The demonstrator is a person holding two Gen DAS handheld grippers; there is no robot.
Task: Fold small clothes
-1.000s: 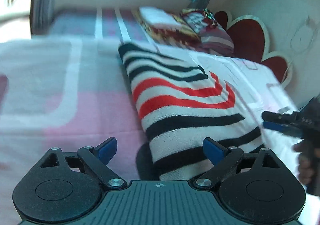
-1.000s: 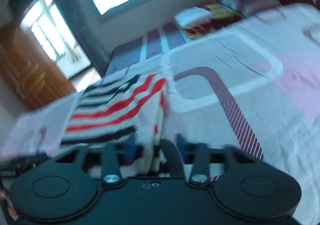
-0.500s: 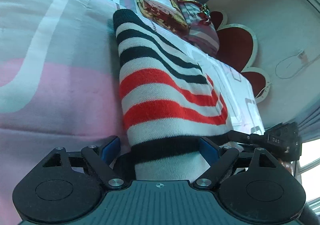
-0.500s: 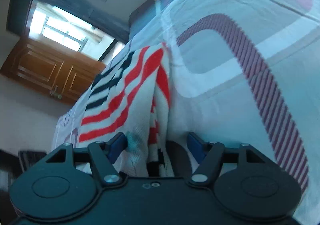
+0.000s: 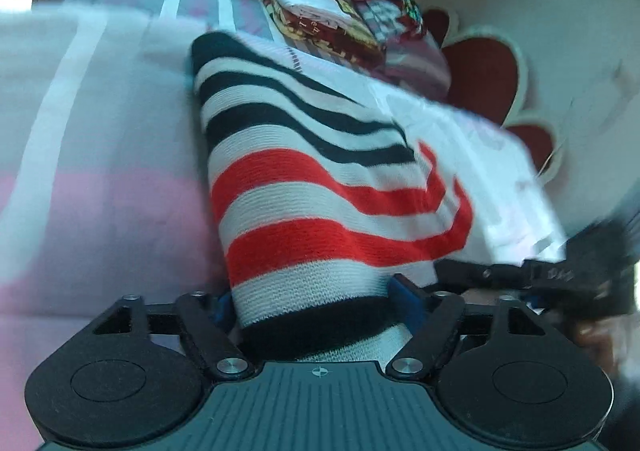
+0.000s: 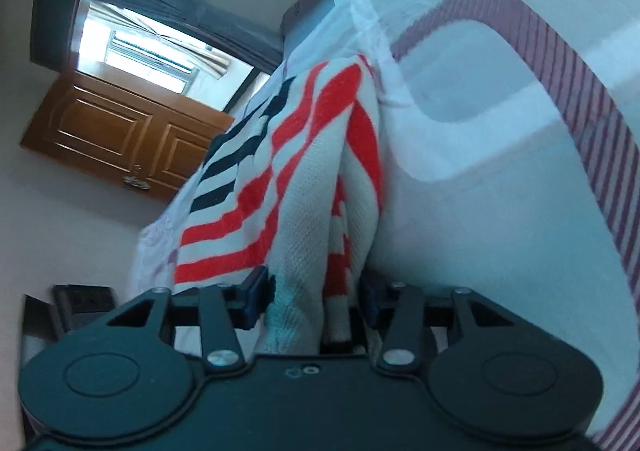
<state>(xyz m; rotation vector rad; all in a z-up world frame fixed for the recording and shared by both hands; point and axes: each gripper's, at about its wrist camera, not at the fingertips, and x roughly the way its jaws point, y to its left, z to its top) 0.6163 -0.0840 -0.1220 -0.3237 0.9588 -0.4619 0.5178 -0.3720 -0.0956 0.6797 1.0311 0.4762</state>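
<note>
A small knit garment with white, red and black stripes [image 5: 320, 187] lies folded on the bed. My left gripper [image 5: 316, 303] is shut on its near black-and-white edge, the blue pads pressing the cloth from both sides. My right gripper [image 6: 312, 299] is shut on the bunched layers of the same garment [image 6: 304, 155] at its other corner. The right gripper also shows in the left wrist view [image 5: 520, 275], at the garment's right edge.
The bed sheet [image 6: 500, 131] is white and pink with maroon striped bands. Folded blankets and pillows [image 5: 344, 23] lie at the far end by a red and white headboard [image 5: 488, 75]. A wooden door [image 6: 120, 131] and a window stand beyond the bed.
Both grippers have closed on the garment's near edge; a second ago the left was open in front of it. The garment's near end has lifted slightly.
</note>
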